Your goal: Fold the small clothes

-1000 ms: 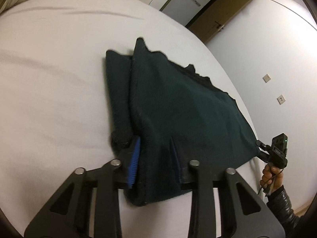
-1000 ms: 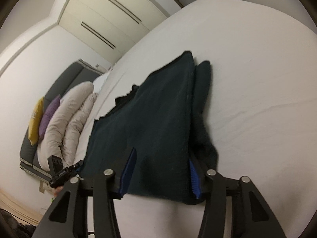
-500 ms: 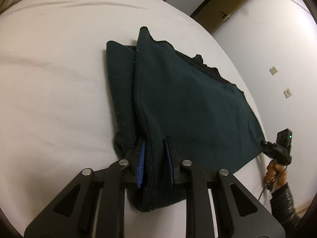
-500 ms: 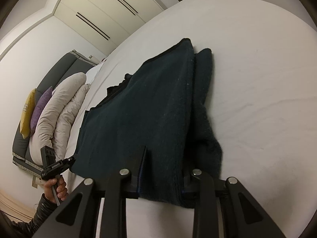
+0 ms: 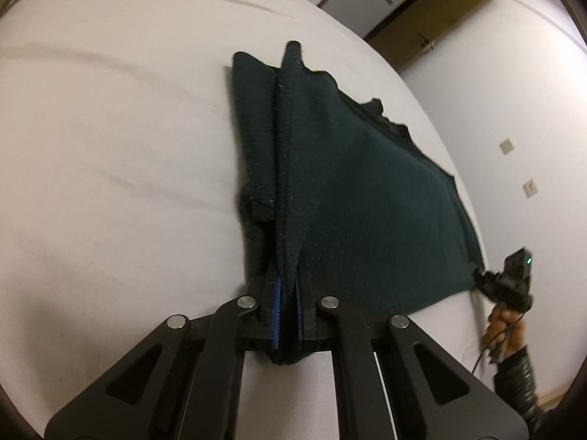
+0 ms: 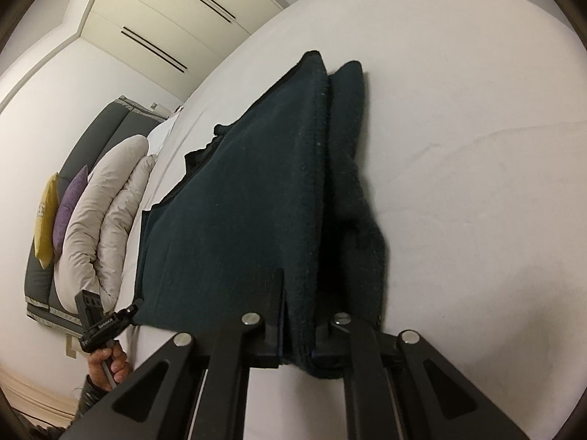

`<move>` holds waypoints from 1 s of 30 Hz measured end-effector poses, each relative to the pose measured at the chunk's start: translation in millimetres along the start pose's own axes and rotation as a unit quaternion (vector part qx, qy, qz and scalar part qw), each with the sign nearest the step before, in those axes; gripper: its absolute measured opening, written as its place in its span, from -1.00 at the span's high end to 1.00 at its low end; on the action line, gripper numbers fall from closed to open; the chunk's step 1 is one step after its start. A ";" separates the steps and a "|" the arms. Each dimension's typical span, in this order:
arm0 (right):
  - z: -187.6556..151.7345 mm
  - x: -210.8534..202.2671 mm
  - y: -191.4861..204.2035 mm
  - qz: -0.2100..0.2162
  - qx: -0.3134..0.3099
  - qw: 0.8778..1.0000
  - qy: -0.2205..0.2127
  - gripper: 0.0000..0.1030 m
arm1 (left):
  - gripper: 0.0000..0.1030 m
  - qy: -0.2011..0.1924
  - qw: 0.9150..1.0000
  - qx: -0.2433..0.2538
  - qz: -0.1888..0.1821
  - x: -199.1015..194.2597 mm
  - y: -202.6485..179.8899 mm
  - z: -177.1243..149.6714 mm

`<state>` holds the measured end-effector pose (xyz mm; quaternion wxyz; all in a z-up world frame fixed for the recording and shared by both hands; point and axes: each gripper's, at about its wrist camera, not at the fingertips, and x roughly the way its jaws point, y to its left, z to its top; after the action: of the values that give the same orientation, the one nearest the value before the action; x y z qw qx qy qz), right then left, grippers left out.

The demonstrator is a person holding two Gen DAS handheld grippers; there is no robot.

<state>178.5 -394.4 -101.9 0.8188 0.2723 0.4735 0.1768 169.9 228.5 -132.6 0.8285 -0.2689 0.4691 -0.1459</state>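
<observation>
White bed sheet (image 5: 110, 146) is lying bare around the task's thing, a dark green fleece garment (image 5: 367, 190) spread flat on the mattress, one side panel already lying doubled over along its edge. I am judging the fold as begun but not carried through: the near hem is gathered, the lift and the turn-over toward the far edge are not yet made. My left gripper (image 5: 288, 304) is standing pinched tight on one corner of that hem, the cloth rising in a ridge from its blue pads. My right gripper (image 6: 297, 330) is closing on the other corner, a thick bunch of fleece pressed between its jaws. At each frame's margin a hand is gripping the opposite tool's handle.
</observation>
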 end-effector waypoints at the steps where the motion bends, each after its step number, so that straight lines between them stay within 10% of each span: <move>1: 0.6 0.6 -1.0 0.000 -0.002 1.000 0.001 0.80 | 0.90 -0.001 1.000 0.000 -0.002 -0.5 0.4 -0.2; 9: -4.0 -7.7 -26.1 0.040 0.053 0.998 -0.022 0.80 | 0.84 0.002 0.999 -0.031 -0.033 -6.7 13.3 3.5; 13: -4.9 -53.4 -16.0 -0.023 0.061 0.994 -0.087 -0.10 | 0.81 -0.029 0.998 0.012 0.053 -41.9 -4.5 6.3; 16: 5.5 -70.5 12.3 -0.059 0.022 0.992 -0.112 -0.19 | 0.81 -0.074 0.992 0.070 0.076 -64.8 -38.4 18.6; 22: 28.4 32.9 128.0 0.080 -0.118 0.989 0.037 0.00 | 0.81 -0.007 0.984 0.175 -0.020 18.2 -135.5 50.6; 25: 44.3 109.4 143.6 0.086 -0.112 0.985 0.094 0.04 | 0.81 0.015 0.986 0.162 0.017 77.9 -136.7 76.7; 28: 71.8 153.7 122.3 0.061 -0.067 0.991 0.094 0.94 | 0.81 0.019 0.990 0.131 0.048 112.7 -109.7 99.6; 30: 96.5 159.0 102.5 0.074 -0.024 0.994 0.071 1.00 | 0.86 0.001 0.995 0.094 0.039 108.9 -87.7 107.8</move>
<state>337.2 -253.3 -108.0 0.7739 0.2738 0.5047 0.2673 319.4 136.7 -112.9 0.8546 -0.1709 0.4644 -0.1574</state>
